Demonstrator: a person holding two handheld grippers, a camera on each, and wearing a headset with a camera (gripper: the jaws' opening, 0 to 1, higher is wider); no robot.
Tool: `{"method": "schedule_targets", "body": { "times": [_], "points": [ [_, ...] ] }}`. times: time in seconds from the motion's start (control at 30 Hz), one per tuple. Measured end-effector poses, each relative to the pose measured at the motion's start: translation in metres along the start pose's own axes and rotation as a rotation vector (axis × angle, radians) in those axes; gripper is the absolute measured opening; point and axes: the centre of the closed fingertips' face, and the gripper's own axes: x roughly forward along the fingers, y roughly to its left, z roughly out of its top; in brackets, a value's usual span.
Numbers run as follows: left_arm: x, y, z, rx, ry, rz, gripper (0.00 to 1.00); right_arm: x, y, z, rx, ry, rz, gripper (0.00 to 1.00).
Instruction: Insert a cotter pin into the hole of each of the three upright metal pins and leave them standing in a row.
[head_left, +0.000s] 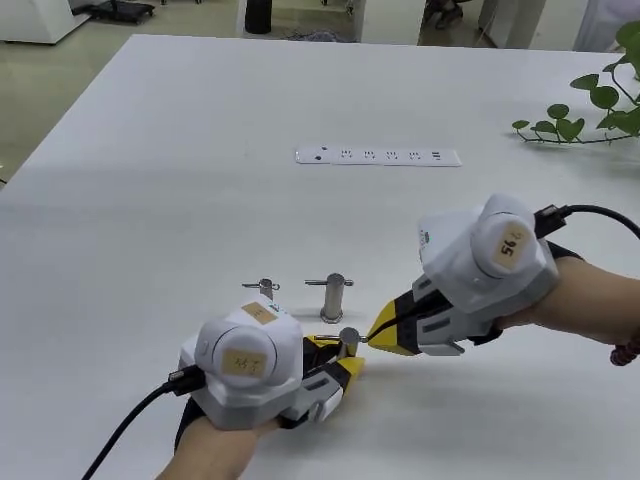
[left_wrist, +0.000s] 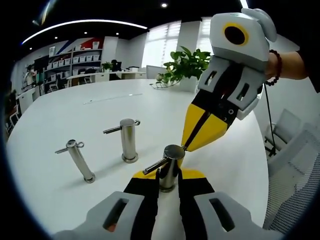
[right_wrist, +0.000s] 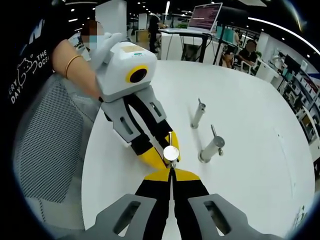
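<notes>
head view: high above the tabletop (head_left: 150, 220), facing forward and down, mid-distance | left gripper view: low over the tabletop, looking along its fingers (left_wrist: 145, 197), very close to the nearest metal pin (left_wrist: 170, 167) | right gripper view: opposite direction, facing back toward the person (right_wrist: 55, 100), close on that pin's head | shared by all three: that pin, the middle pin (head_left: 330, 298) and the far pin (head_left: 265, 289)
</notes>
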Motion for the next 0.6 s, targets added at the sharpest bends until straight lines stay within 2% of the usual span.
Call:
{"method": "schedule_targets", "body": {
  "times": [0.13,0.17,0.23,0.37,0.6],
  "points": [
    [0.0,0.0,0.0,0.02,0.006,0.008,0.12,0.001,-0.001,-0.001,0.009,0.003,-0.005,0.0],
    [0.001,0.0,-0.001,0.044,0.013,0.01,0.11,0.001,-0.001,-0.001,0.009,0.006,-0.004,0.0],
    [0.001,0.0,-0.002,0.048,0.021,0.01,0.12,0.002,-0.001,-0.003,0.014,0.014,-0.007,0.04],
    [-0.002,0.003,-0.006,0.049,0.043,0.02,0.18,0.001,-0.001,-0.004,0.044,0.011,-0.009,0.1],
    [-0.01,0.008,-0.01,0.031,0.071,0.014,0.3,0.001,0.0,0.006,0.137,-0.049,0.006,0.17]
  ]
}}
